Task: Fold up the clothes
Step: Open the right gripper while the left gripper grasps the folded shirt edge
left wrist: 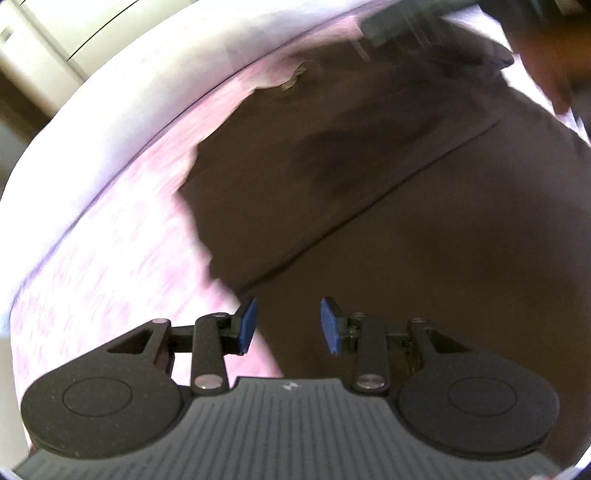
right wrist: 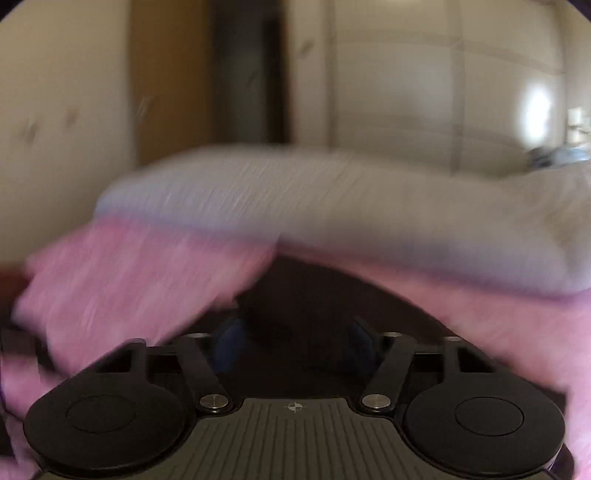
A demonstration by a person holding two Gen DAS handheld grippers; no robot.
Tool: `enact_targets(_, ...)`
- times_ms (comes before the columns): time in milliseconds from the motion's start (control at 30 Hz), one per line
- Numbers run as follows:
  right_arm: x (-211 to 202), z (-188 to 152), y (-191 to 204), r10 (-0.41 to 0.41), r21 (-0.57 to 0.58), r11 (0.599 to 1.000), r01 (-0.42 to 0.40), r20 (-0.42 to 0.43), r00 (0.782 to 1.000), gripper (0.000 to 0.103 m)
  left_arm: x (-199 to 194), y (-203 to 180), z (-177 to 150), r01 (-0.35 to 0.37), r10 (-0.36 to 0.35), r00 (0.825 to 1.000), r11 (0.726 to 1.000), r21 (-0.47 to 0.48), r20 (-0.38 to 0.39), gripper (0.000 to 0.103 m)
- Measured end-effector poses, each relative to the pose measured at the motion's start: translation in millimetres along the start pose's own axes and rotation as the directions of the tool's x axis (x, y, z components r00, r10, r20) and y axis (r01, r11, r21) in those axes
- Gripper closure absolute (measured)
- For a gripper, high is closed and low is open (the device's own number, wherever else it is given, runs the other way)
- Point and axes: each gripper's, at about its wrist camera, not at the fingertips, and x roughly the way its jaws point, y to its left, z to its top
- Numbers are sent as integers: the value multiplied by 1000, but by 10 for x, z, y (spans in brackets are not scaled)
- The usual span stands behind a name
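Observation:
A dark brown garment [left wrist: 369,184] lies spread on a pink patterned bed sheet [left wrist: 110,258], with a seam running diagonally across it. My left gripper [left wrist: 289,325] hovers over the garment's near left edge. Its blue pads [left wrist: 246,325] stand apart and no cloth is pinched between them. In the blurred right wrist view, my right gripper [right wrist: 295,343] is low over the same dark garment [right wrist: 314,295], jaws wide, nothing visibly between the pads [right wrist: 229,343]. The pink sheet [right wrist: 129,277] surrounds that garment.
A white duvet or pillow [right wrist: 295,195] lies across the bed beyond the garment, also seen as a pale band [left wrist: 147,74]. Cream wardrobe doors [right wrist: 424,92] and a dark doorway [right wrist: 243,74] stand behind. A blurred hand [left wrist: 546,55] and grey tool [left wrist: 399,22] show top right.

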Motion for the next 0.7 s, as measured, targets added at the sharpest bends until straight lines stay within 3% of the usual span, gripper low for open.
enact_targets(100, 76, -284, 324, 15, 41, 999, -10, -108, 994, 39, 29, 394, -231, 8, -8, 1000, 998, -68, 3, 70)
enact_targets(233, -37, -516, 285, -73, 72, 993, 92, -238, 969, 39, 185, 620, -162, 68, -63, 997, 993, -100, 49, 70)
enact_targets(300, -113, -571, 237, -131, 78, 984, 160, -294, 947, 39, 298, 567, -26, 90, -87, 993, 995, -37, 85, 70)
enact_targets(400, -499, -691, 42, -208, 103, 961, 257, -345, 915, 38, 450, 229, 224, 81, -109, 984, 979, 186, 143, 70)
enact_targets(467, -638, -749, -144, -245, 109, 946, 305, -376, 894, 38, 543, -17, 352, 71, -133, 976, 942, 328, 170, 70)
enact_targets(567, -755, -819, -442, -284, 115, 928, 355, -398, 872, 38, 753, -370, 479, 7, -125, 975, 844, 537, 184, 70)
enact_targets(633, -824, -869, -684, -305, 136, 912, 387, -408, 861, 38, 890, -516, 548, -32, -103, 978, 787, 616, 183, 72)
enact_targets(700, -861, -882, -902, -326, 148, 899, 412, -403, 855, 38, 1026, -589, 610, -49, -79, 983, 753, 656, 164, 84)
